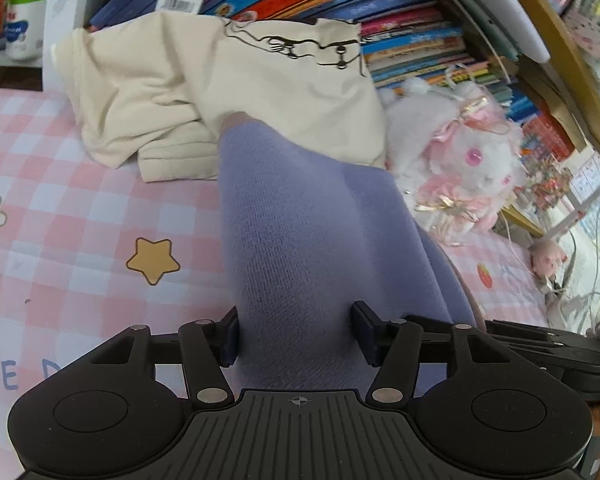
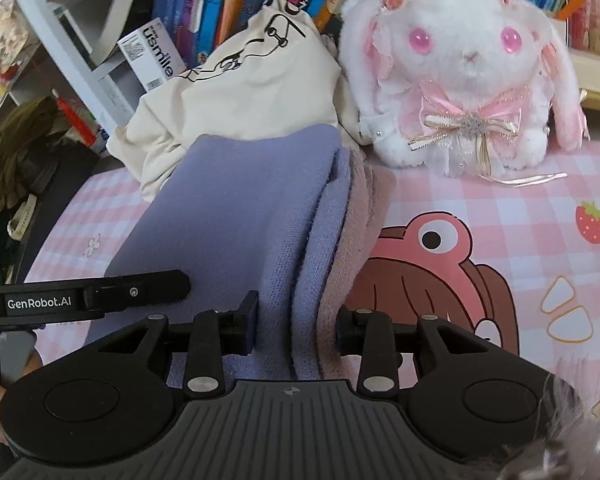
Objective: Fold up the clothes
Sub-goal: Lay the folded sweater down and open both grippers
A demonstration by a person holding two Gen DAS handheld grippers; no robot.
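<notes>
A folded purple knit garment (image 1: 300, 220) lies lengthwise on the pink checked bedsheet (image 1: 60, 200), with a mauve layer under its right edge (image 2: 364, 220). My left gripper (image 1: 298, 336) is closed around the near left part of the fold, and cloth fills the gap between its pads. My right gripper (image 2: 296, 332) grips the near right edge, with the purple and mauve layers stacked between its pads. The far end of the purple garment (image 2: 236, 208) touches a crumpled cream garment (image 1: 236, 92) with black line drawings. A finger of the left gripper (image 2: 140, 288) shows in the right wrist view.
A white and pink plush rabbit (image 2: 460, 60) sits on the bed right of the cream garment (image 2: 240, 92). Rows of books (image 1: 380, 8) on shelves stand behind both. A dark green cloth (image 2: 12, 160) hangs off the bed's left side. A small pink toy (image 1: 548, 256) lies at the right.
</notes>
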